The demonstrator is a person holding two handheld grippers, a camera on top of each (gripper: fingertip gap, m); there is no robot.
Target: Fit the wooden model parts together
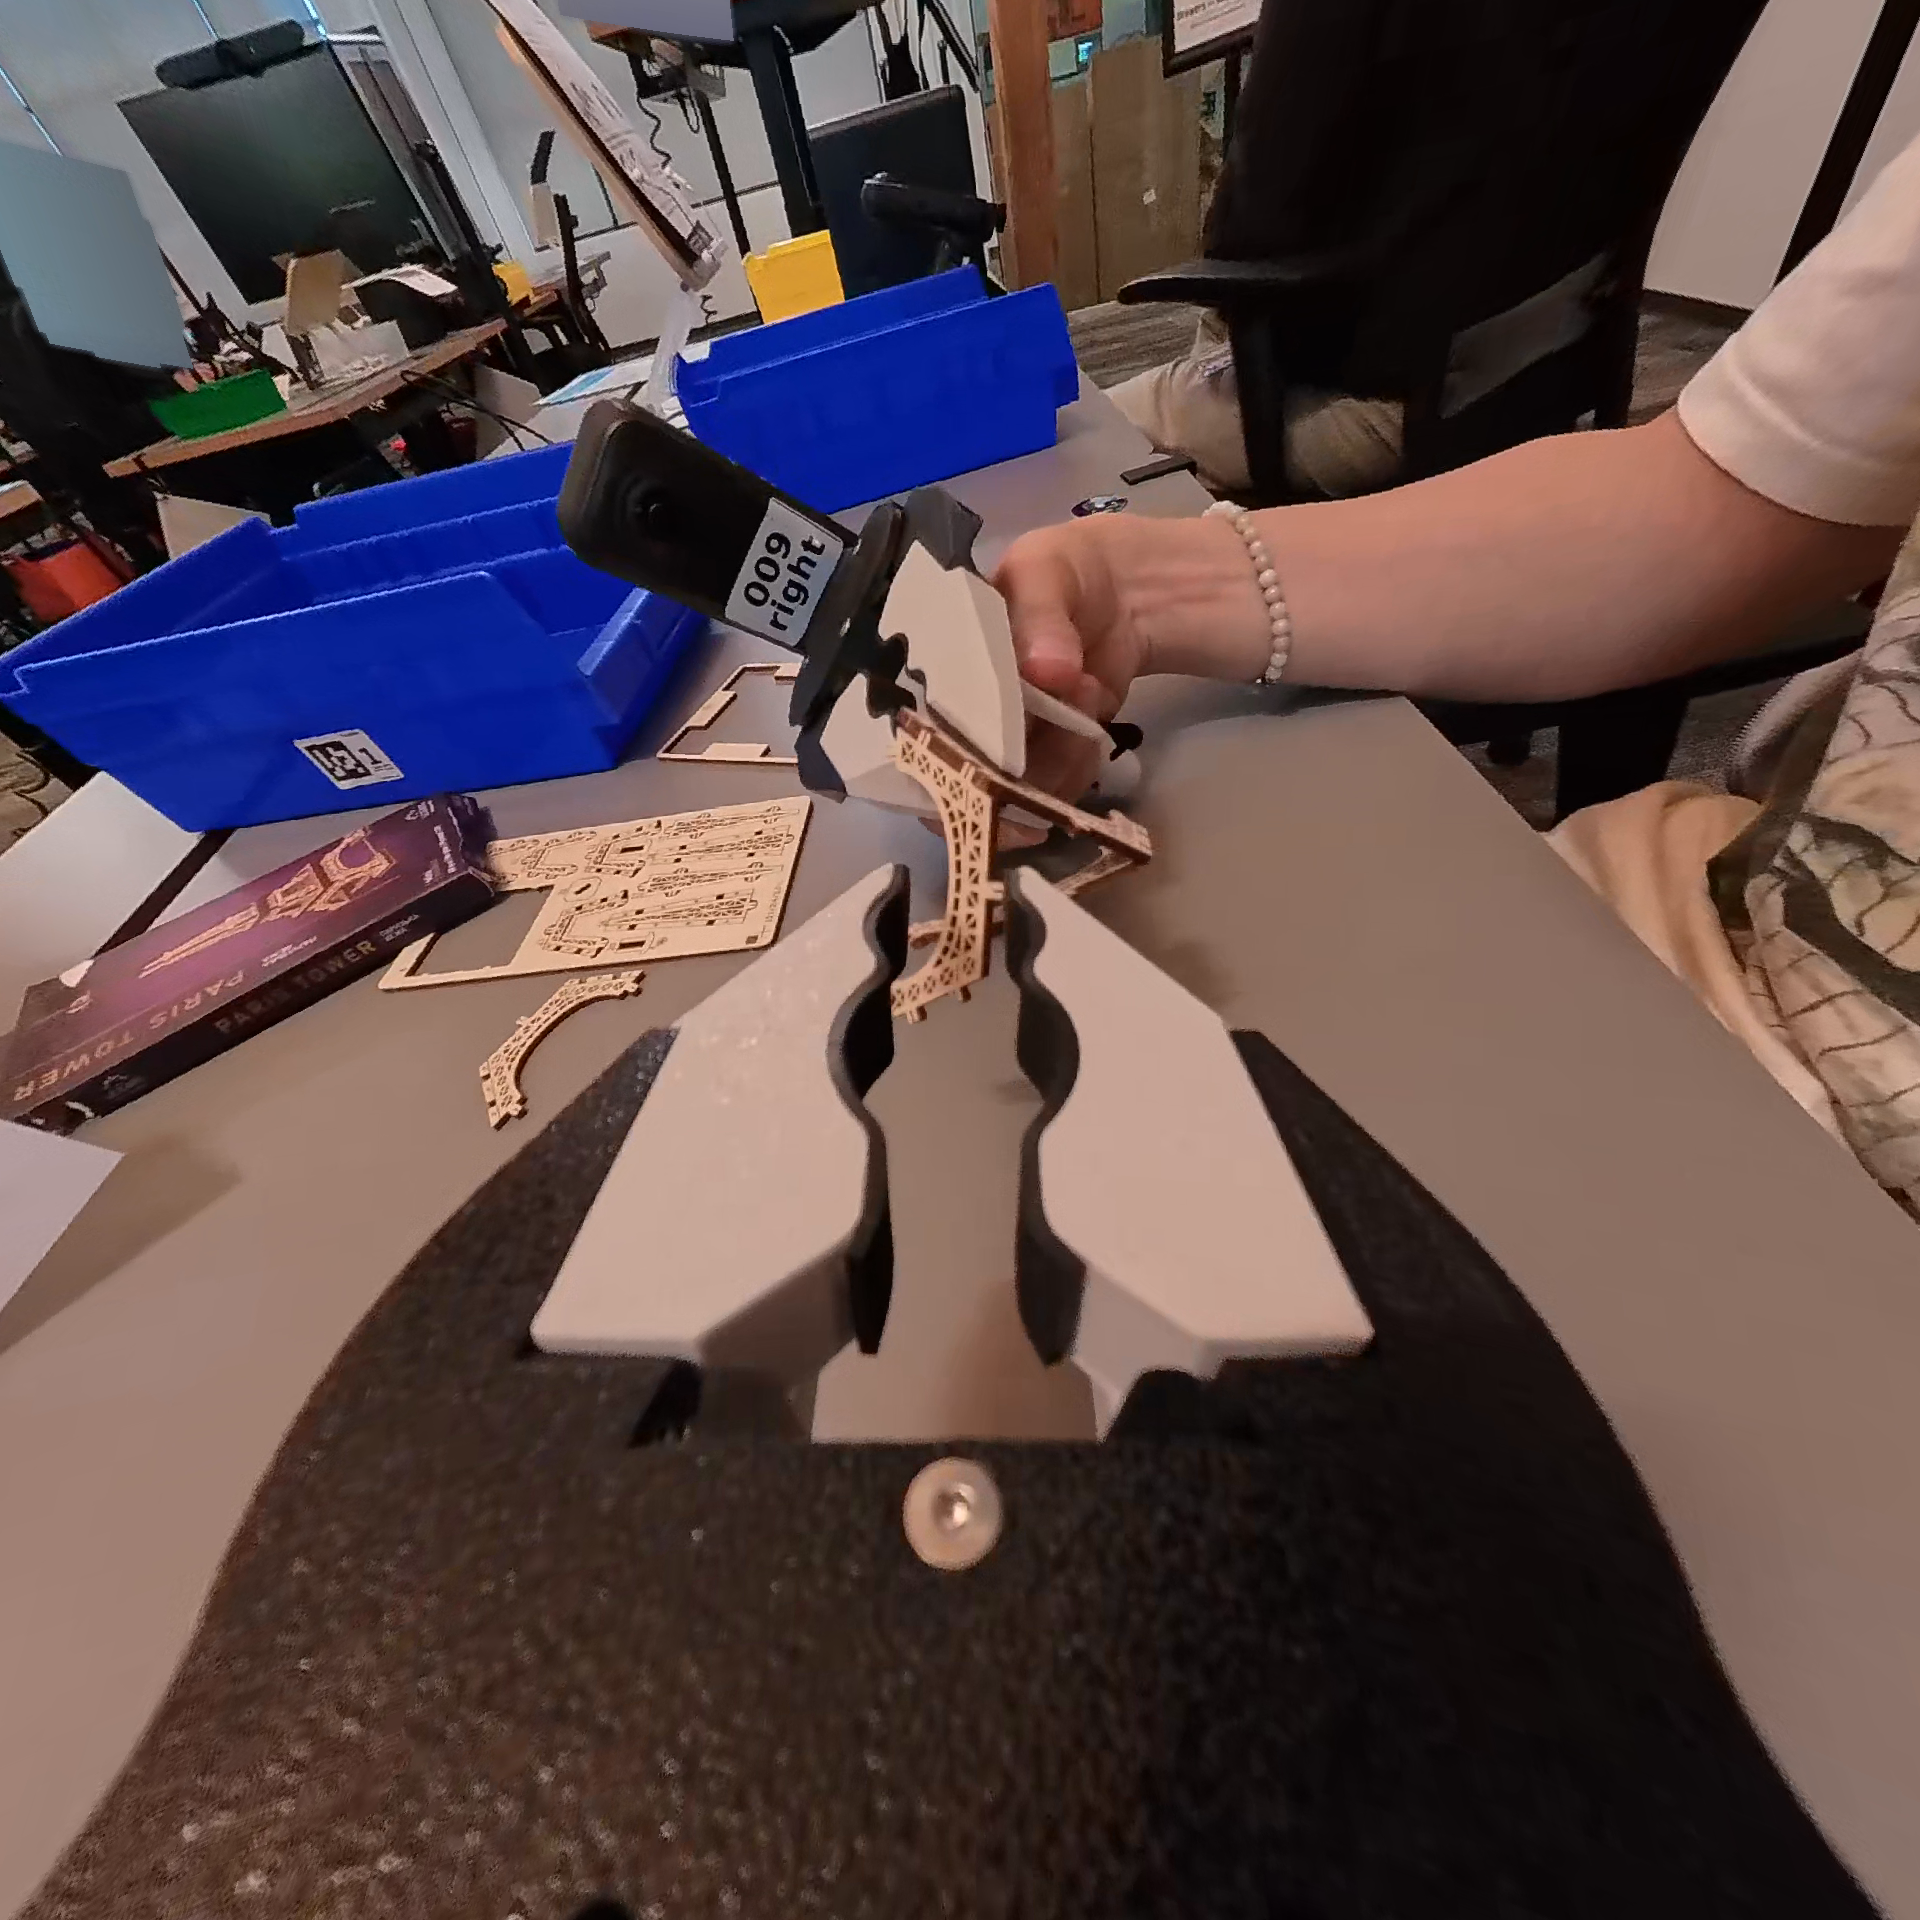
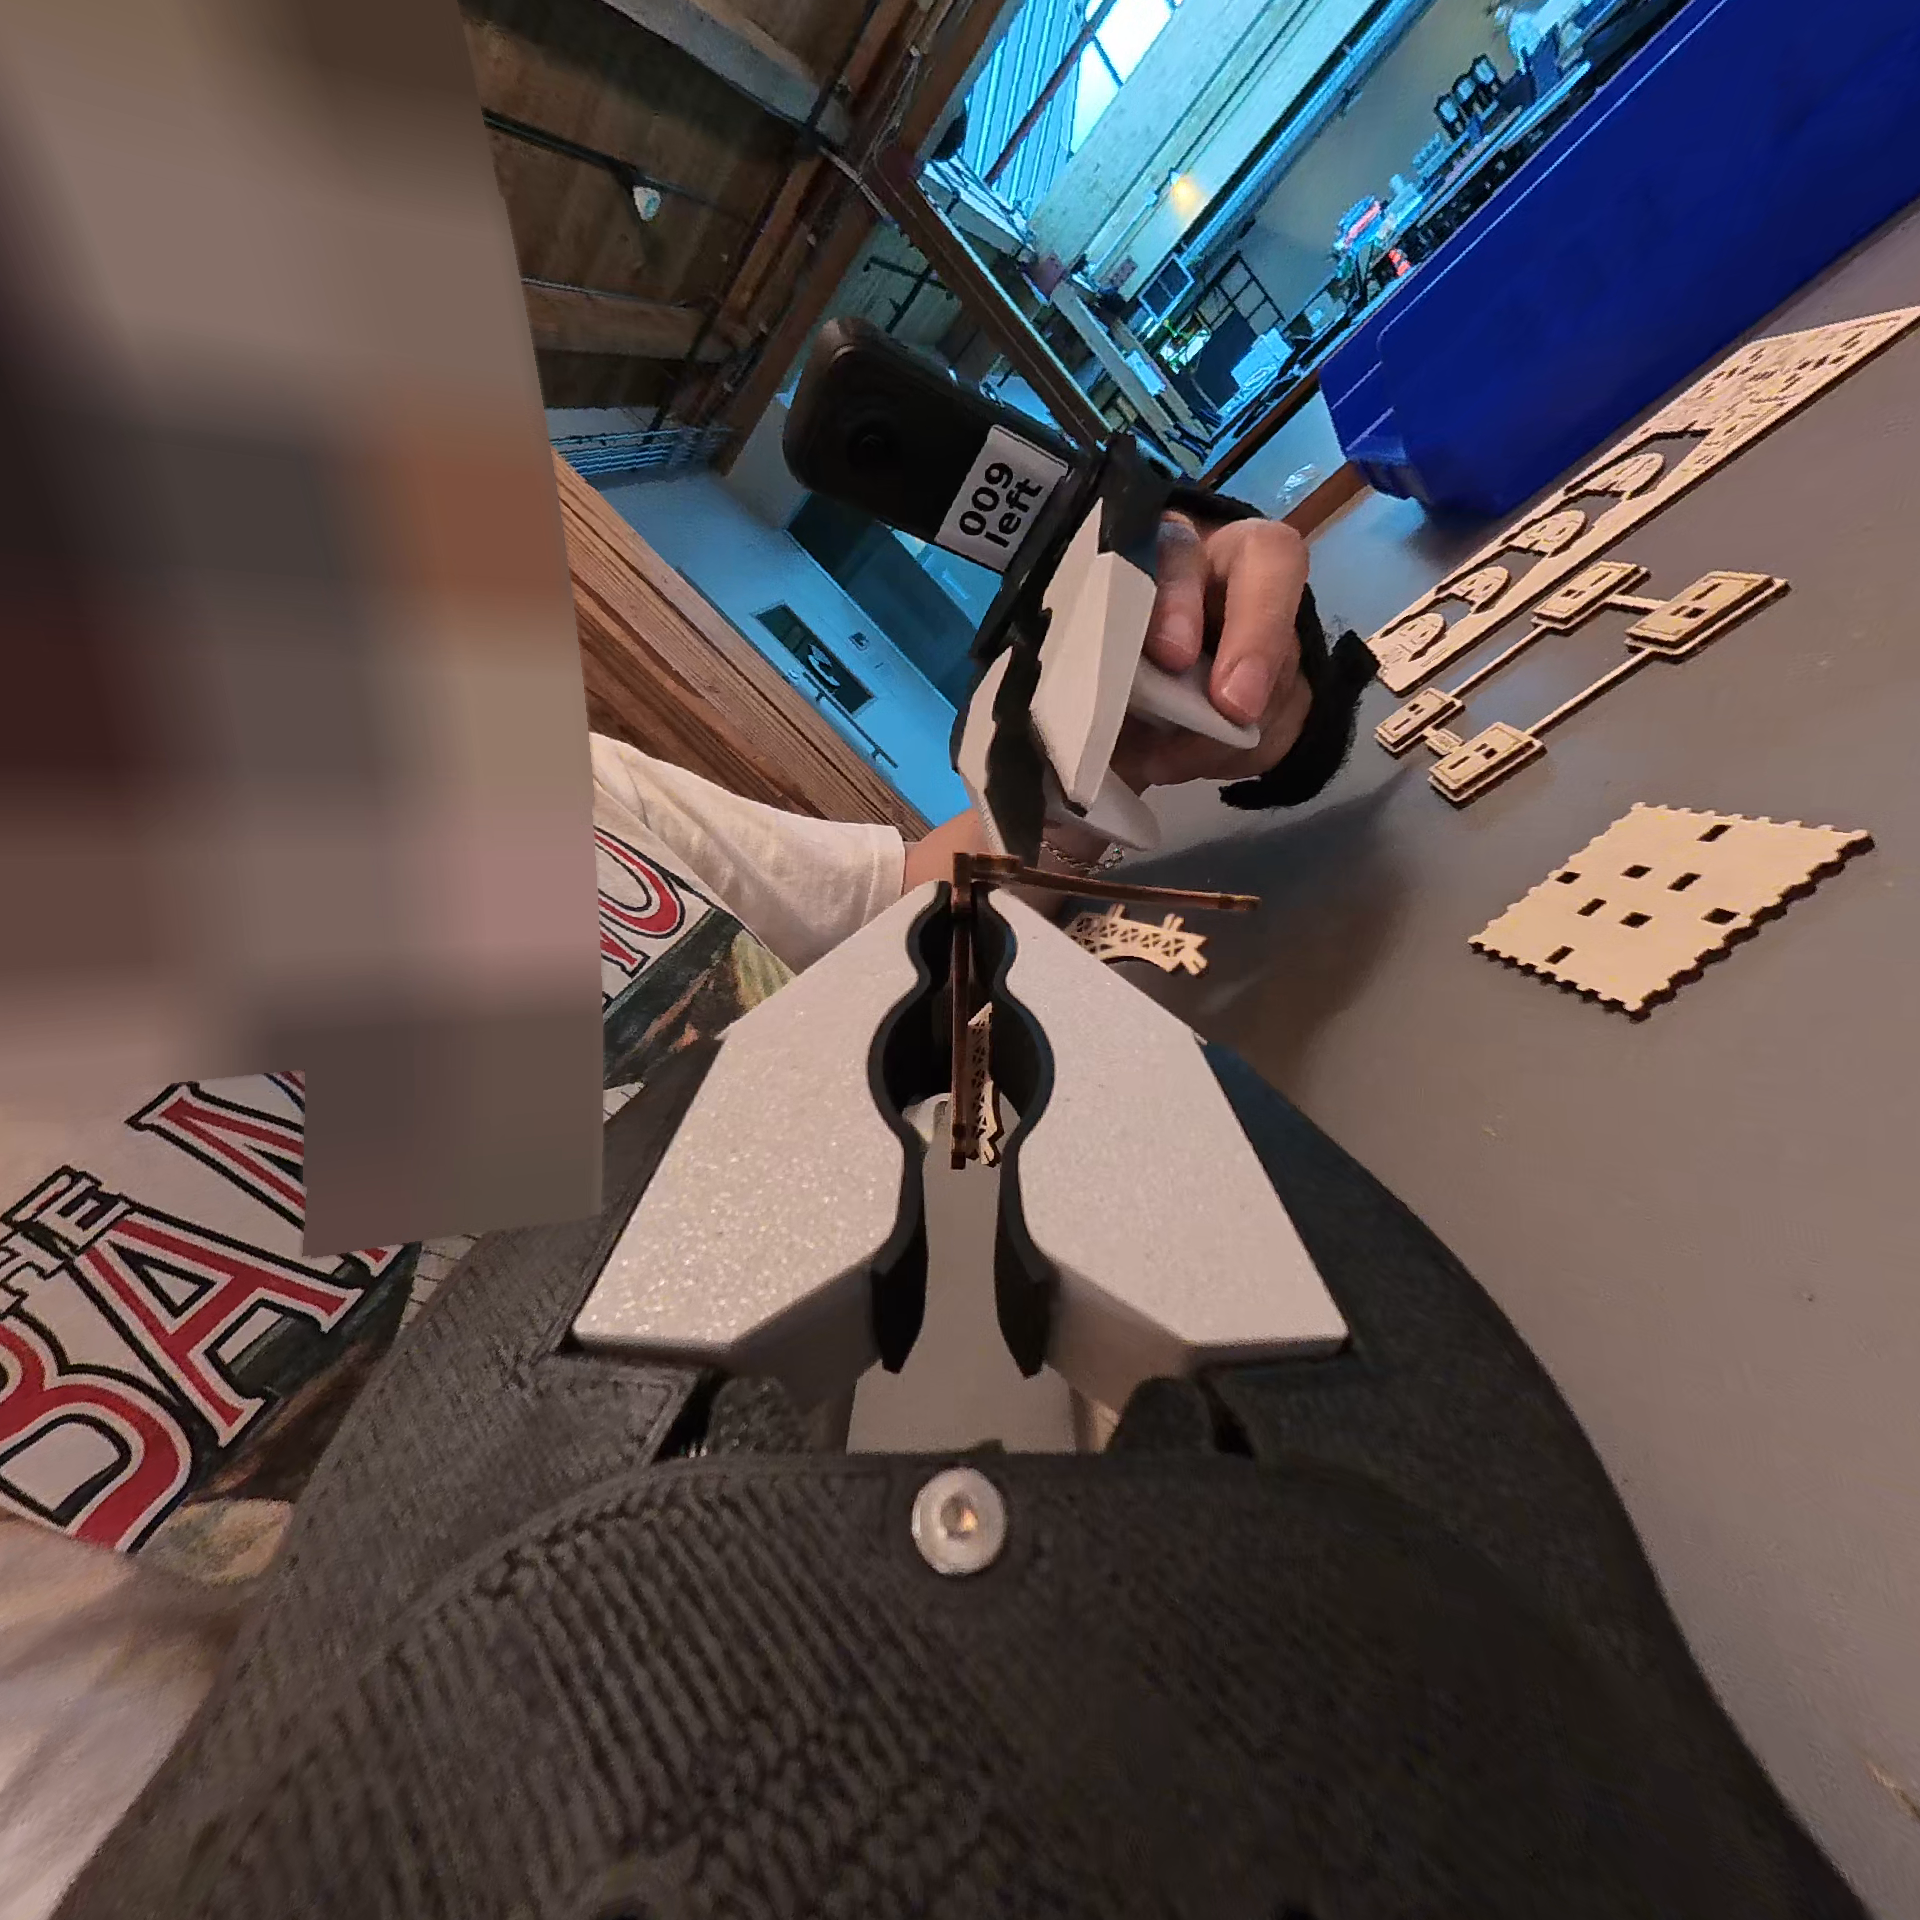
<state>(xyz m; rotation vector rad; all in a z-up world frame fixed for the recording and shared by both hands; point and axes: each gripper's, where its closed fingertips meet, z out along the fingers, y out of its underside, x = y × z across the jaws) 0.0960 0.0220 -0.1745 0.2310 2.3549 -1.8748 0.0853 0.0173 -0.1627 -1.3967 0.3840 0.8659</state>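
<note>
Right gripper (image 2: 961,914) clamps lattice part (image 2: 966,1039) edge-on | left gripper (image 1: 956,894) gapes around arch (image 1: 961,894), not pinching | both above table (image 1: 1455,1039) | sheet (image 1: 644,883) lies apart

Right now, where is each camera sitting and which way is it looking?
Left wrist view: sits on the left gripper, looks along its open fingers across the grey table toward the blue bins; shows the person's right hand and forearm.
Right wrist view: sits on the right gripper, tipped sideways, looks toward the person's shirt and the left gripper; shows the left hand.
Both see: the lattice tower piece the right gripper holds, the punched wooden sheet, and the table.
</note>
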